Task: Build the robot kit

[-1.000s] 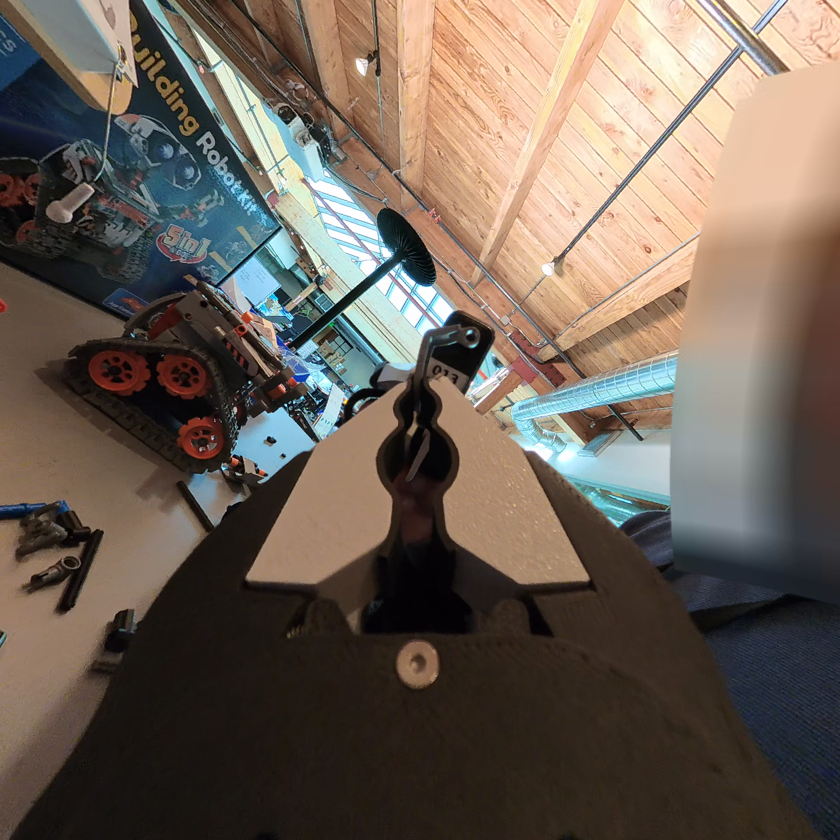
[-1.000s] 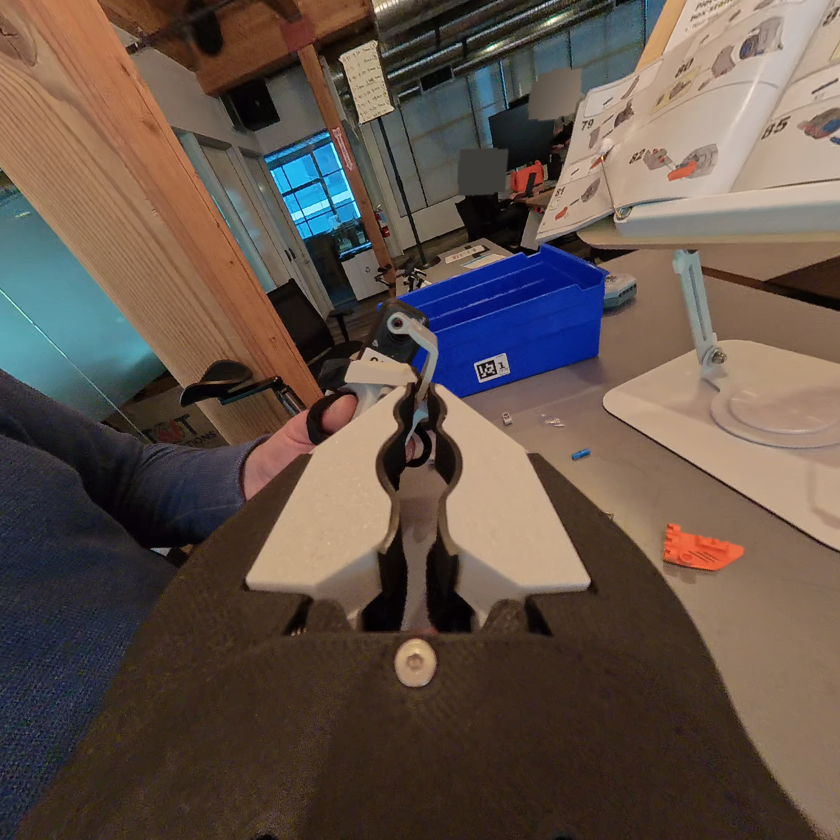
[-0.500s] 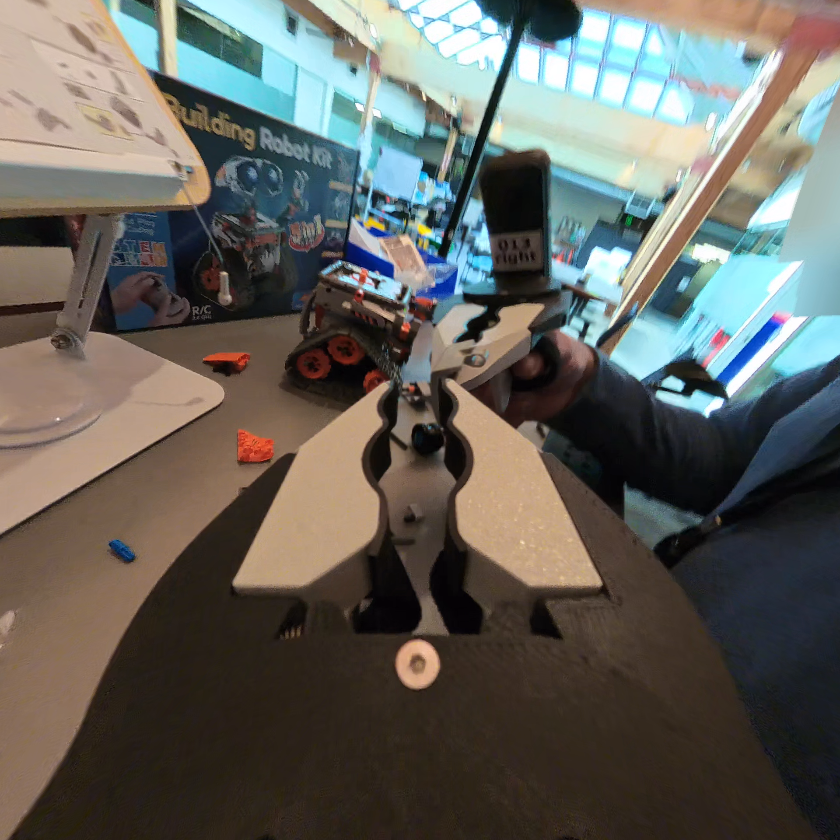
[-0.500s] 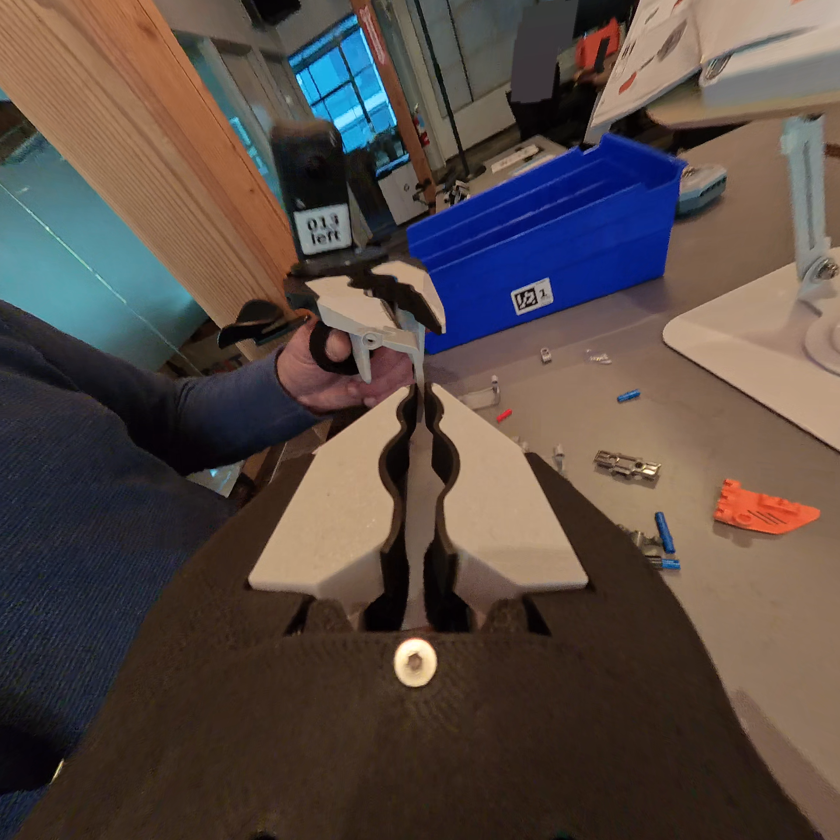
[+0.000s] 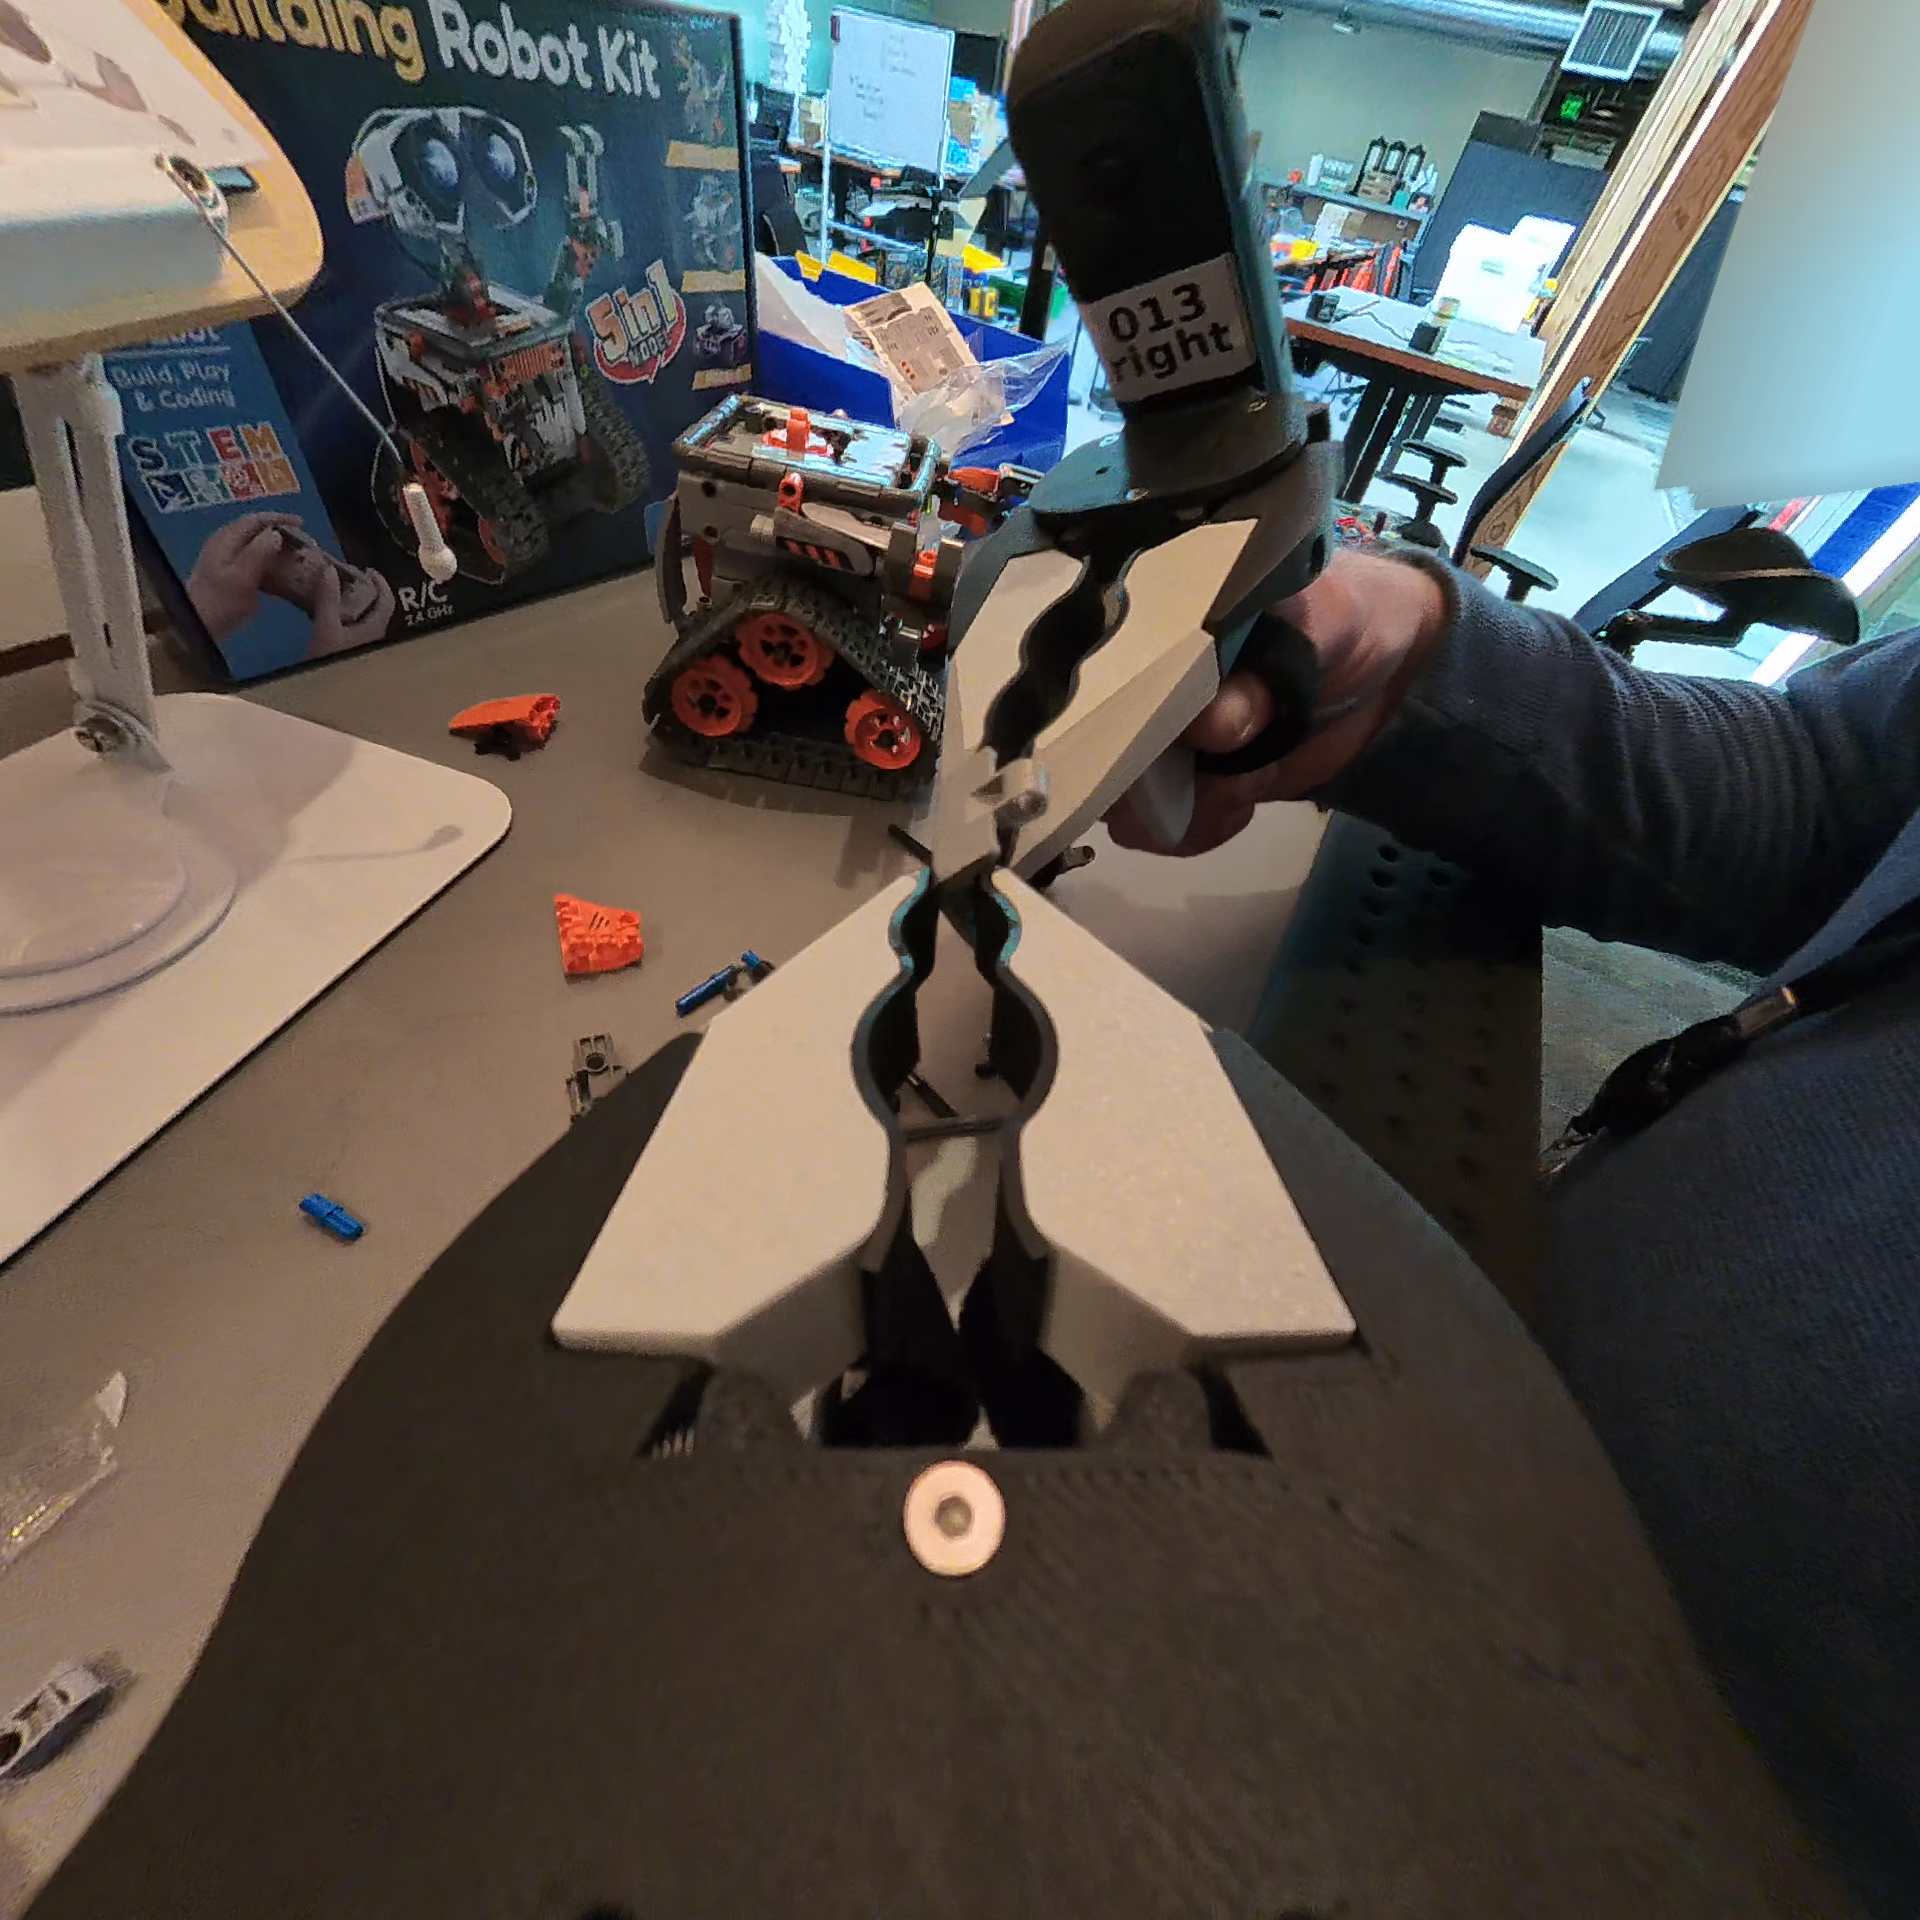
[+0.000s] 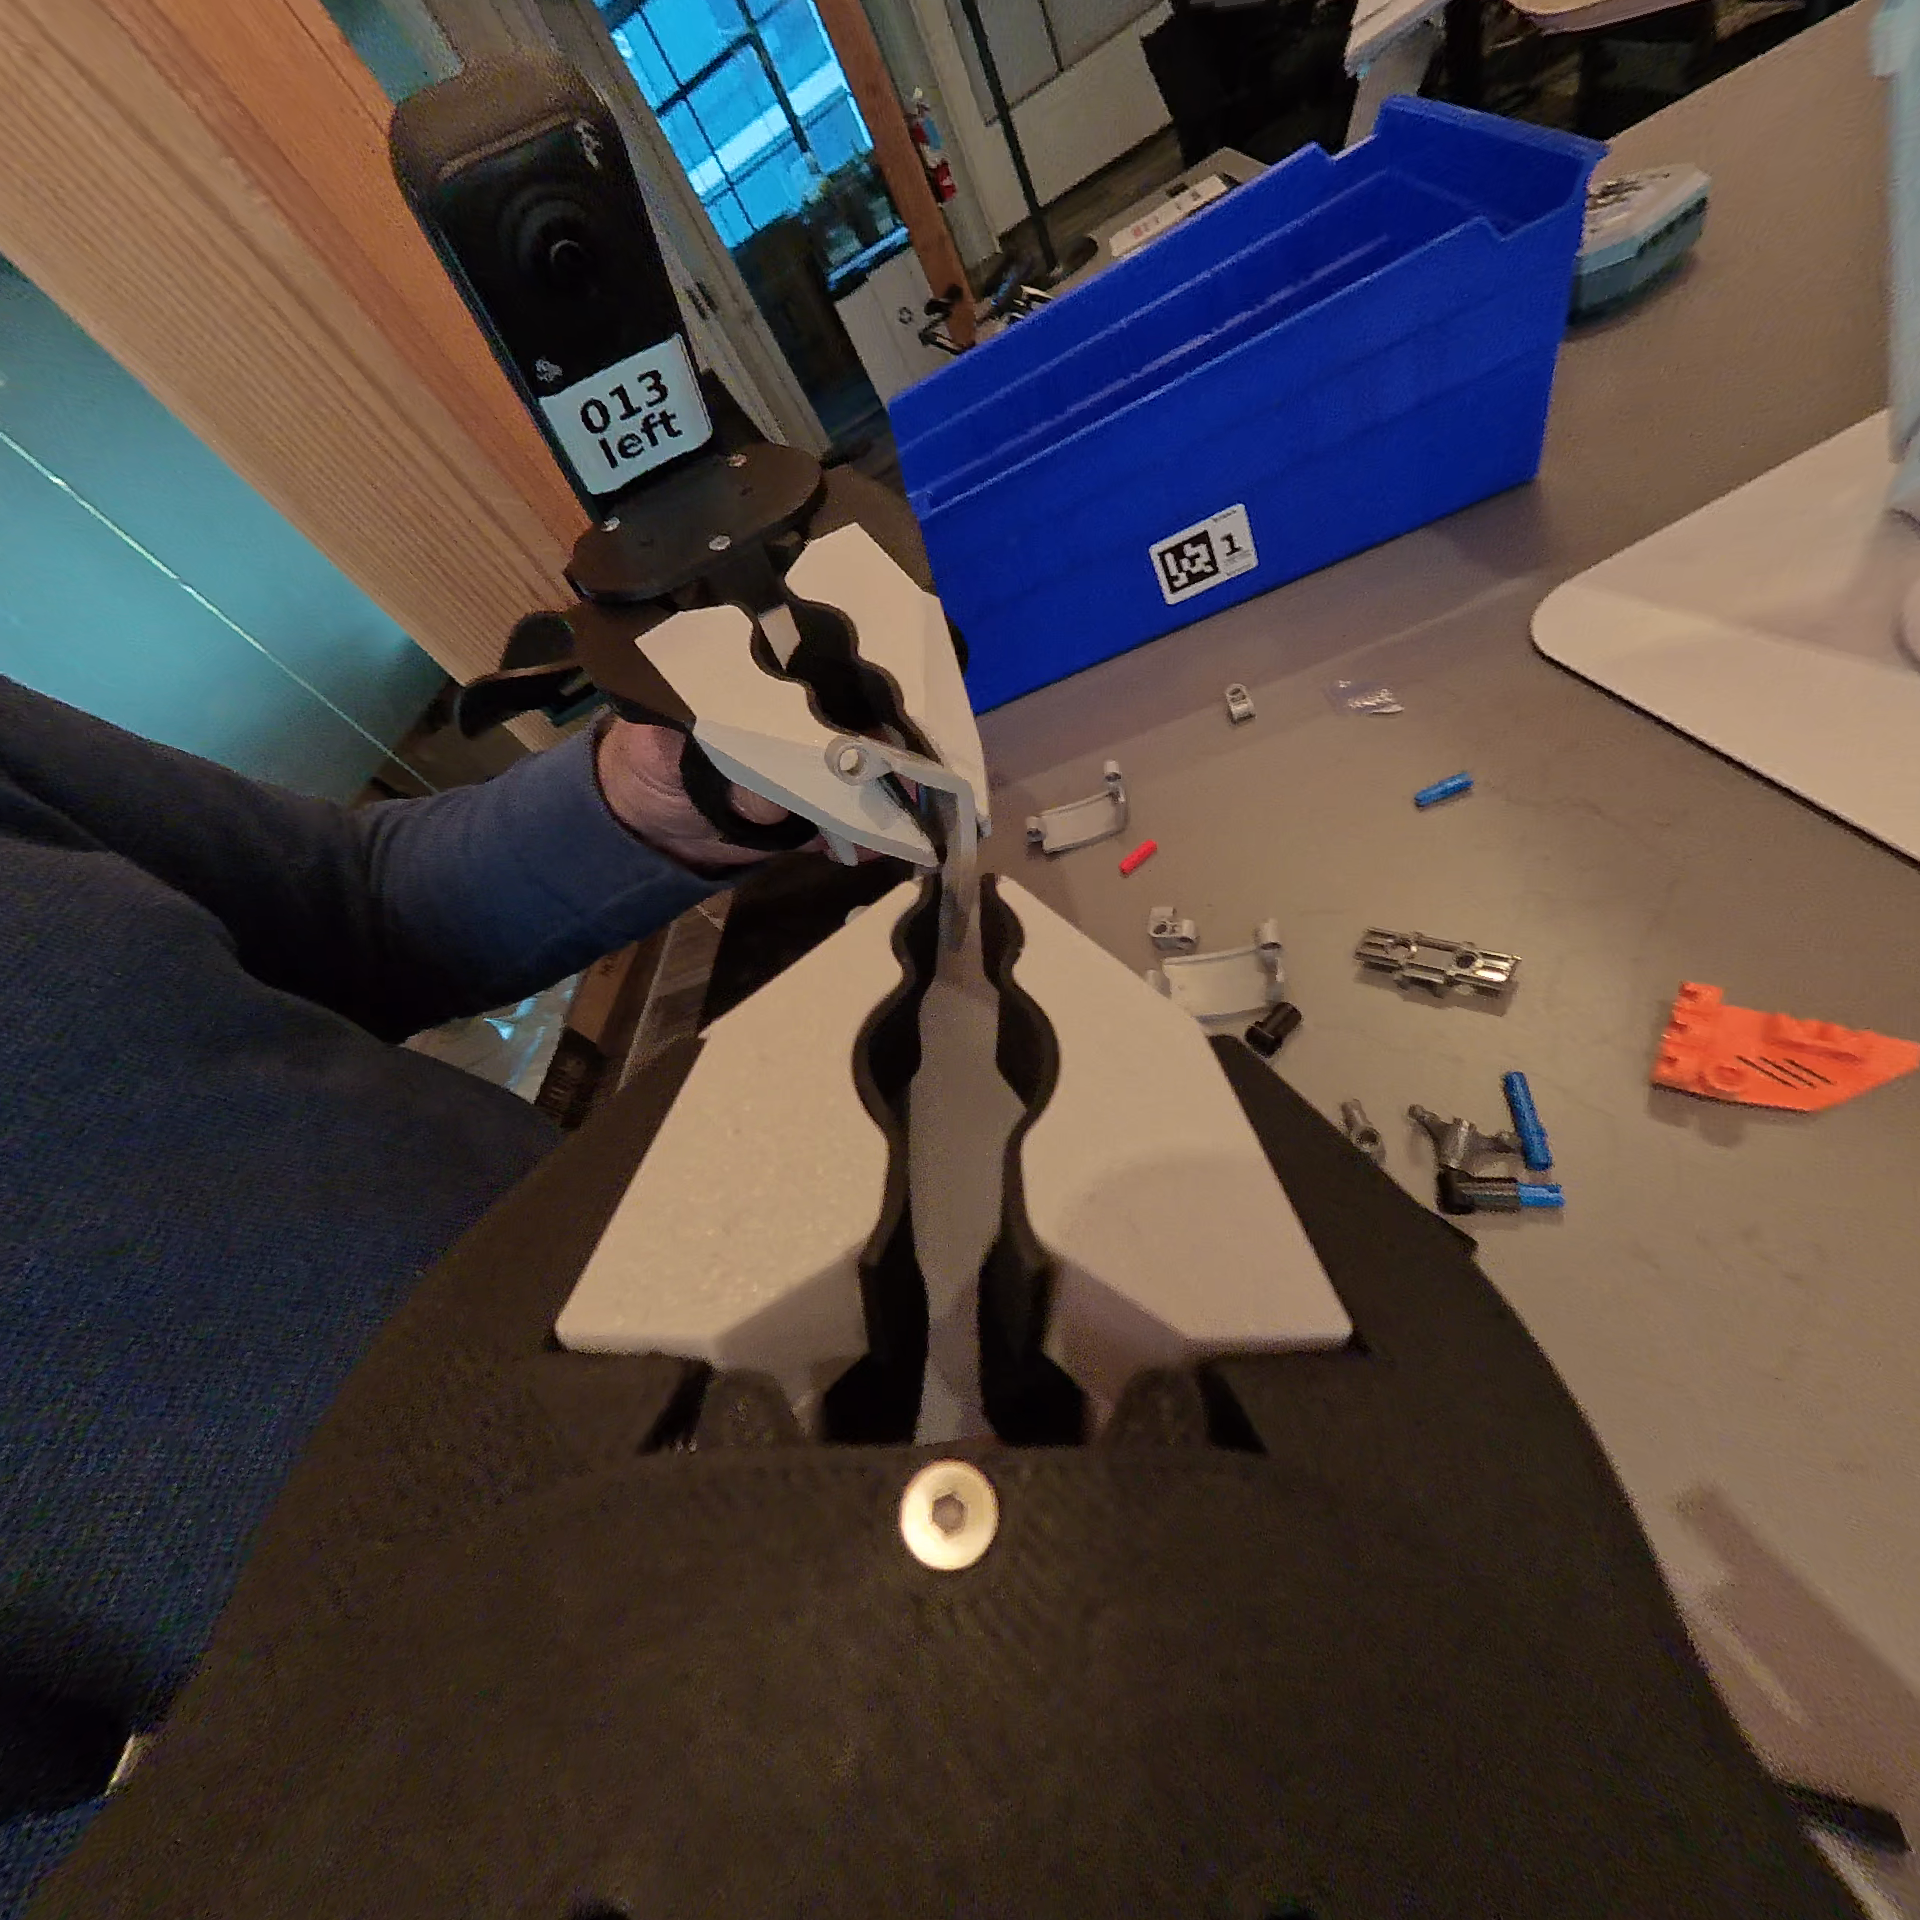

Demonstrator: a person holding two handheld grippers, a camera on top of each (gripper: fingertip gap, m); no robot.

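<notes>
Small grey bent part (image 6: 951,831), pin hole at one end, held above the worktop (image 6: 1558,904) near its front edge, pinched between both grippers' jaws.

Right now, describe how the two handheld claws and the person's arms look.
Both claws match: the left claw and right claw each have two pale grey wedge-shaped fingers with wavy black inner edges, set in a textured black body with one silver screw. Seen from across, each carries a dark upright camera block bearing a white label, above a black loop handle. The person wears dark blue long sleeves.
</notes>
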